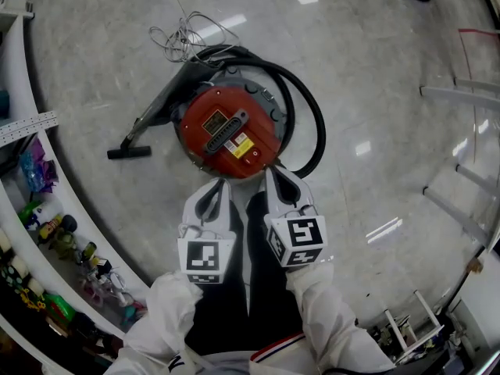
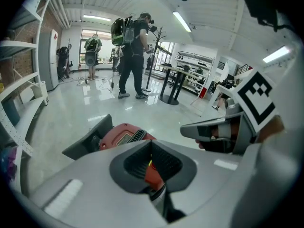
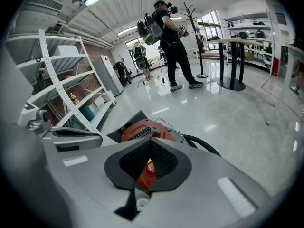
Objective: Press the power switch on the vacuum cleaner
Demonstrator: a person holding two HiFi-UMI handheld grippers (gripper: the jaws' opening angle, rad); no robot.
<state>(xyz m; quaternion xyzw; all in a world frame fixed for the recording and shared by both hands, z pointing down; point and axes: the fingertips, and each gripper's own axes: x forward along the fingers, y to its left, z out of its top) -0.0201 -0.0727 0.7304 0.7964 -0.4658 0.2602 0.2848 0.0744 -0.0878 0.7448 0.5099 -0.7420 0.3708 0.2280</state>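
- Item: canister vacuum cleaner [image 1: 230,131], round red lid with a grey carrying handle [image 1: 226,130] across the top. It stands on the polished floor [image 1: 375,69] directly ahead of the person, just beyond both gripper tips.
- Fittings: a black hose [image 1: 316,123] loops round its right side. The floor nozzle [image 1: 129,152] lies out to the left. A pale cable [image 1: 183,37] is bundled loosely behind it.
- Control: a small round button [image 1: 255,153] sits on the near edge of the lid beside a yellow label. This is judged to be the power switch, though its marking is too small to read.
- Left gripper [image 1: 224,183]: jaws brought together at the tips, nothing between them, hovering just short of the lid's near rim.
- Right gripper [image 1: 270,171]: jaws likewise closed and empty, with the tip closest to the button and apparently not touching it.
- Handling, body: hard plastic shell, rigid, probably heavy enough to stay put under a press. The glossy floor may let it slide or roll if pushed sideways.
- Handling, switch: likely stiff with a short click travel. It is small, so the contact must be centred.
- Where to apply: no grasp is needed. Press straight down on the button with the closed right tip, keeping clear of the label and handle.
- Risk: a slanted push could skid off the smooth lid.
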